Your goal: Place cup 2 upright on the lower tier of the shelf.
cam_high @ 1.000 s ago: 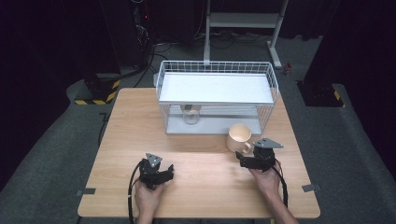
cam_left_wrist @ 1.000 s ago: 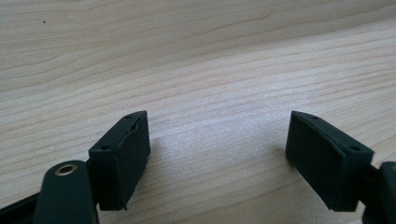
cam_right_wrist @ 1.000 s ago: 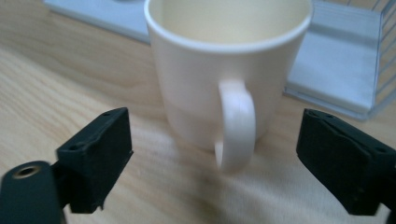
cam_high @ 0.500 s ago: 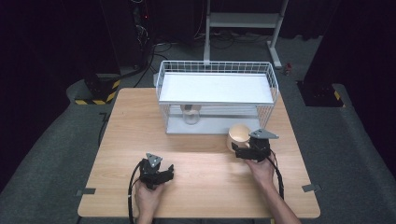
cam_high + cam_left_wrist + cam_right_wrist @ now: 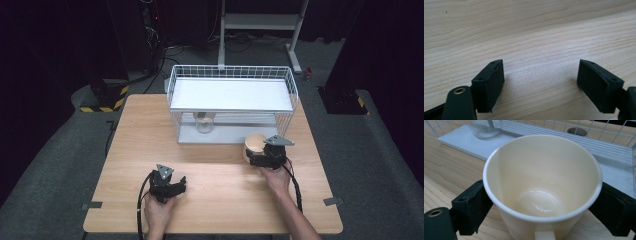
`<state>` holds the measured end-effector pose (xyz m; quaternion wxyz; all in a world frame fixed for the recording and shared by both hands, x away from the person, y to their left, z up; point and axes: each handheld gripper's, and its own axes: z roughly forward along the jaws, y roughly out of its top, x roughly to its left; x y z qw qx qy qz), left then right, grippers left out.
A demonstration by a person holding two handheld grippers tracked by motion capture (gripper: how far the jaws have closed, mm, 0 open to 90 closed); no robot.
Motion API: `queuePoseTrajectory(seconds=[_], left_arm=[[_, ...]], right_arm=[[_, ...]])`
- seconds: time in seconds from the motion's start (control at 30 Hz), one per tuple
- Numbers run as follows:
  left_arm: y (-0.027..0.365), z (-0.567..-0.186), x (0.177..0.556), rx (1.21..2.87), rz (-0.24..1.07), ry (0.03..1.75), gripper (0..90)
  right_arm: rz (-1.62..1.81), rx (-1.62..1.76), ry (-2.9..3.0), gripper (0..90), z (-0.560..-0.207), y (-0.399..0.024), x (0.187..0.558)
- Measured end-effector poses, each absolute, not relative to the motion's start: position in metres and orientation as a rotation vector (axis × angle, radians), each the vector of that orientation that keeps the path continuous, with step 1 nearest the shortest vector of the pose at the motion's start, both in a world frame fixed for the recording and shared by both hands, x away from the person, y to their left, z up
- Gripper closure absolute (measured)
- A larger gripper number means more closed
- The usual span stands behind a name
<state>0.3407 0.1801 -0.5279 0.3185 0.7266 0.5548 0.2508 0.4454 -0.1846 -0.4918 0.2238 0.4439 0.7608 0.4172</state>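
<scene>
Right gripper: moved forward since a second ago, jaws now clamped on either side of the cream ceramic mug (glossy, tapered, empty), carrying it toward the white wire rack; likely placement there. Left gripper: unchanged, jaws apart, empty, over the matte woodgrain table.

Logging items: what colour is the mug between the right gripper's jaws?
Cream, glossy inside; the mug shows best in the right gripper view.

We find no words, numbers or brand marks that can be read. We can make out no label.
</scene>
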Motion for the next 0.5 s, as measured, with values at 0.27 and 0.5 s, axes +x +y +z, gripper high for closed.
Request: queuePoseTrajectory(seconds=[0.27,0.5], left_arm=[[0.1801,-0.5279,0.3407,1.911,0.660,1.459,22.2],[0.1798,-0.5278,0.3403,1.914,0.660,1.458,22.2]], right_arm=[[1.162,1.204,2.102,9.1,-0.4937,-0.1845,0.4478],[1.153,1.202,2.107,9.7,-0.4927,-0.1825,0.4469]])
